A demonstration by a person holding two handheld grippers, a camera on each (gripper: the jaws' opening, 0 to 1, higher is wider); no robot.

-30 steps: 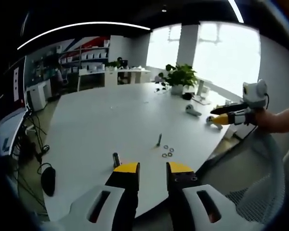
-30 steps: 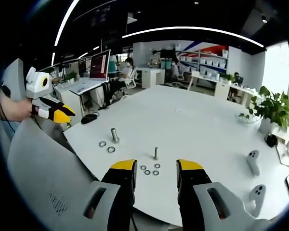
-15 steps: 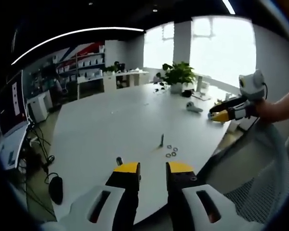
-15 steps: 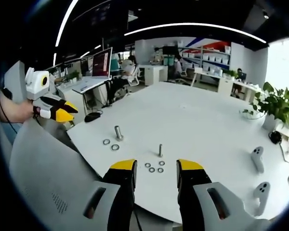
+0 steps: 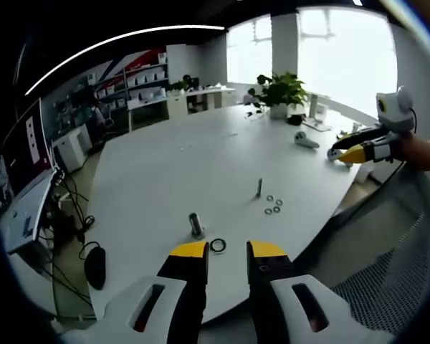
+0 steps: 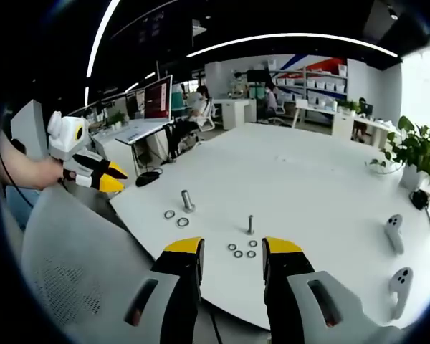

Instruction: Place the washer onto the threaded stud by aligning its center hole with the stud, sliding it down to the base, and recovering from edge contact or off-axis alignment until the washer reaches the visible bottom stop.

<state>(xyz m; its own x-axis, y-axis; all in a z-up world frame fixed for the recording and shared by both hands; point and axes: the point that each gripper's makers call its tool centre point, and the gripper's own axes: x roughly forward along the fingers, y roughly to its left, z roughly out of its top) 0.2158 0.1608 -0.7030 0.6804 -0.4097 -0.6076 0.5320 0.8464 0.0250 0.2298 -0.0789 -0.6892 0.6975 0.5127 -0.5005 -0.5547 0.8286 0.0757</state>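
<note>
Open-plan office, white table (image 6: 308,172) bearing stud (image 6: 250,224) and washers (image 6: 241,250), both tools spread empty

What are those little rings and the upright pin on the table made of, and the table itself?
The small rings look like grey metal washers, though they are too small to be sure. The thin upright stud also looks like dull grey metal. The table has a smooth matte white top, possibly laminate.

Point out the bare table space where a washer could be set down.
Bare: the wide white table stretch beyond the thin stud, toward the potted plant. Crowded: the near edge, with three small washers, the thick stud and its two large washers.
</note>
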